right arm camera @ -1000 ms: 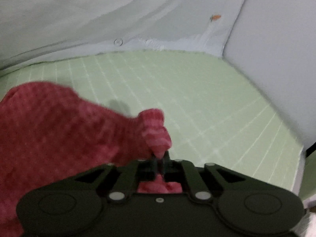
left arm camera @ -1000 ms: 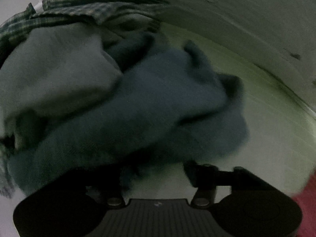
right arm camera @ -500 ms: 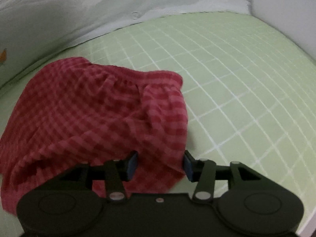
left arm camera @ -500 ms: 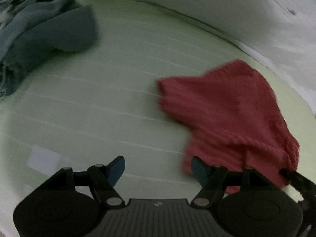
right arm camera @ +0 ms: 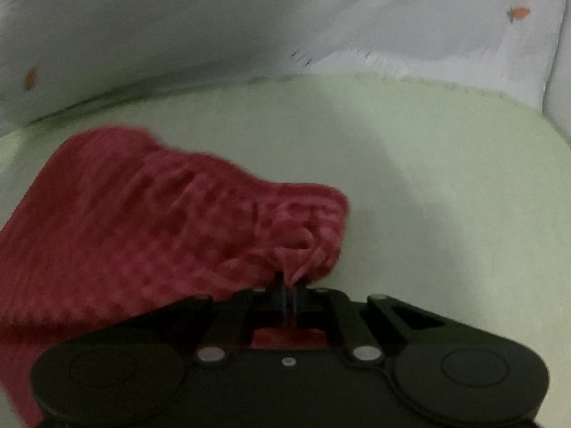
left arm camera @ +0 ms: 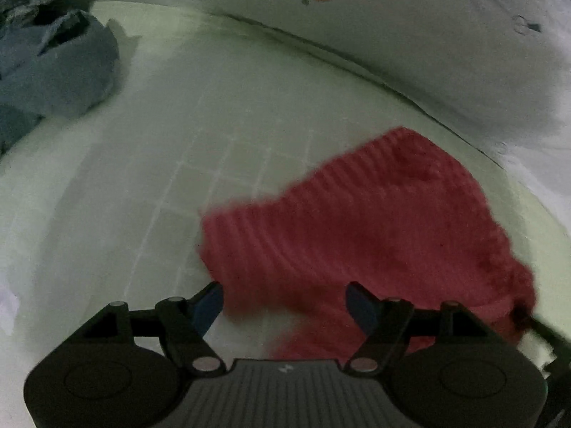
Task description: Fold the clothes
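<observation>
Red checked garment point(right arm camera: 135, 221), bunched on the green grid sheet point(right arm camera: 410, 185).
You see its right edge gathered into a pinched tuft, the rest spreading leftward in loose folds.

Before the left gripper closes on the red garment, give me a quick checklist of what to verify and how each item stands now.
1. Right gripper shut on the red garment: ok.
2. Left gripper open: ok.
3. Red cloth between the left fingers: ok, an edge lies there.
4. Garment spread flat: not ok, bunched at the right grip.
5. Blue clothes pile apart from the red one: ok.
6. Which edge the left gripper faces: cannot tell, blurred.
</observation>
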The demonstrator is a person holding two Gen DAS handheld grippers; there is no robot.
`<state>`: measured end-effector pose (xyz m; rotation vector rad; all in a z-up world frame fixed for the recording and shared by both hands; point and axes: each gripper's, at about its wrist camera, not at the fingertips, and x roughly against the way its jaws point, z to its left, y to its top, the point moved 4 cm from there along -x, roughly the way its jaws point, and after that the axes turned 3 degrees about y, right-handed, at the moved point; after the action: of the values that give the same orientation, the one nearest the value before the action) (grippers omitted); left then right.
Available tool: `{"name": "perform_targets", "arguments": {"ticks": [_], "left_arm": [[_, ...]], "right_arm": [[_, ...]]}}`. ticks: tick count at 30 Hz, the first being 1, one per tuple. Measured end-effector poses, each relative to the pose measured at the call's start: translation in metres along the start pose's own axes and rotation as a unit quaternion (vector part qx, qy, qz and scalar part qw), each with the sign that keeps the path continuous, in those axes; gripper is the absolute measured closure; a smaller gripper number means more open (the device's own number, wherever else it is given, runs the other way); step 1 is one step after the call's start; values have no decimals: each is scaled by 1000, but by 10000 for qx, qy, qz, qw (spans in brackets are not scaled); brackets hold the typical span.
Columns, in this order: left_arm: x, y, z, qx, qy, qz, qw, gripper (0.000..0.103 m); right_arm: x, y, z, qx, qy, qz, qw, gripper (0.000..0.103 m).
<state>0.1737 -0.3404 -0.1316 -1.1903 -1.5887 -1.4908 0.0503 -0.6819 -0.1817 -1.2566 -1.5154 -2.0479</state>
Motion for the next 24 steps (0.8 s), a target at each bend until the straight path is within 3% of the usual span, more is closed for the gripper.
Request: {"name": "perform_targets", "arguments": {"ticks": [2,5,7,9,13,16,21,23,24], "left_arm": [[-5,7,0,-50,134,6,9999,28],[-14,11,3,-147,252,114,9995,28],[-20,8,4,-169,310,219,9991,28],[-25,6,6,-218,260,278,9990,28],[-30,-2,6,-386,122,379,9985,28],[-31,-8,6,-465,47,401,9981,28],[-19,-16,3,-735,-140,370,9965,28],[-12,-21,1,-898,-174,339,9952,27],[-9,-23,1,-947,-163,330,9948,27]], "right_arm": [[-14,28,-12,-137,-243,-184,9994,96],[-21,55,-22,-203,-526,-378,9977,74],[-12,47,-18,-92,-557,-420,9975,56],[1,33,-14,-5,-554,-378,9977,52],[33,-26,-13,-226,-508,6,9985,36],[50,-65,-11,-523,-434,359,9970,34],[69,-97,-9,-766,-405,420,9954,34],[73,-101,-8,-761,-432,401,9954,52],[77,-102,-8,-694,-445,391,9958,71]]}}
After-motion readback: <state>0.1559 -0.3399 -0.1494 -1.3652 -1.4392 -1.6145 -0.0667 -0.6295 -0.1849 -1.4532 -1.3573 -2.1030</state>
